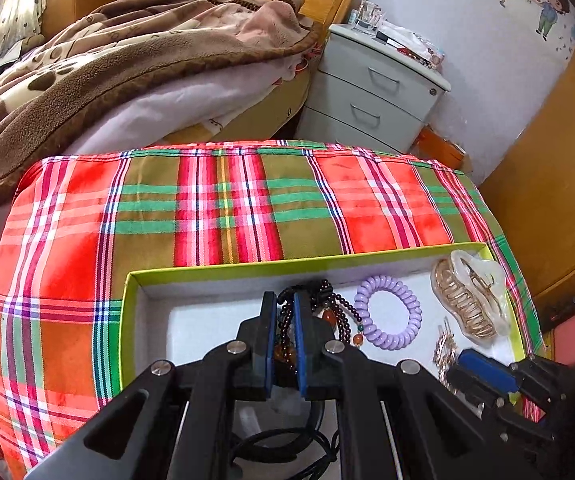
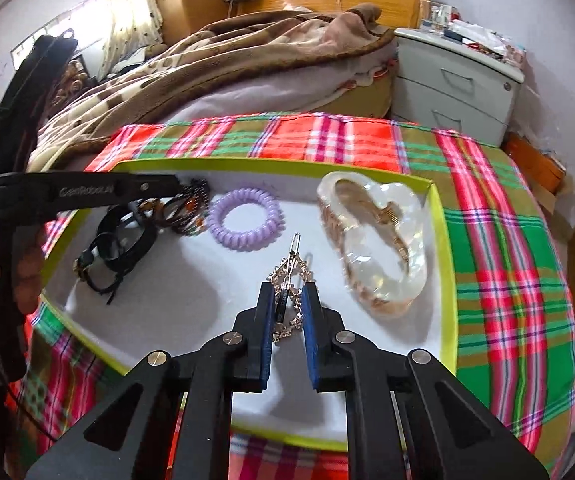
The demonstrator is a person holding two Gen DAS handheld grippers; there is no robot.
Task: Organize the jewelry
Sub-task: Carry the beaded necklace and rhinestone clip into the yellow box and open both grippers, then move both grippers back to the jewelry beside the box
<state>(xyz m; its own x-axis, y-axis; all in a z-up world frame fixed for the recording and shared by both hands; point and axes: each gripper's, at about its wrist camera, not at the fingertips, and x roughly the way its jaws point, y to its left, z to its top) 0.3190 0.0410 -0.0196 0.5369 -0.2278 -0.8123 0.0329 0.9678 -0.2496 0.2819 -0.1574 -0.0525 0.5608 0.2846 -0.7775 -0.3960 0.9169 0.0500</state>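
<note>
- The dark bead bracelet (image 1: 327, 308), with amber beads, sits at the back of the green-rimmed tray (image 1: 207, 270), and its strands are pinched between the blue pads of the left hand-held gripper (image 1: 285, 312), which is clamped on it.
- The gold chain hair clip (image 2: 289, 280) lies on the white tray floor, between the fingers of the right hand-held gripper (image 2: 289, 300); these stand slightly apart and straddle it, and I cannot tell if they touch.
- A purple coil hair tie (image 2: 246, 220) rests just beside the beads.
- A clear claw clip (image 2: 371, 240) lies by the tray's right wall.
- A black strap bracelet (image 2: 119, 244) lies at the left.
- The tray rests on a plaid-covered surface (image 1: 227, 200), near a bed (image 1: 107, 72) and a grey nightstand (image 1: 371, 88).
</note>
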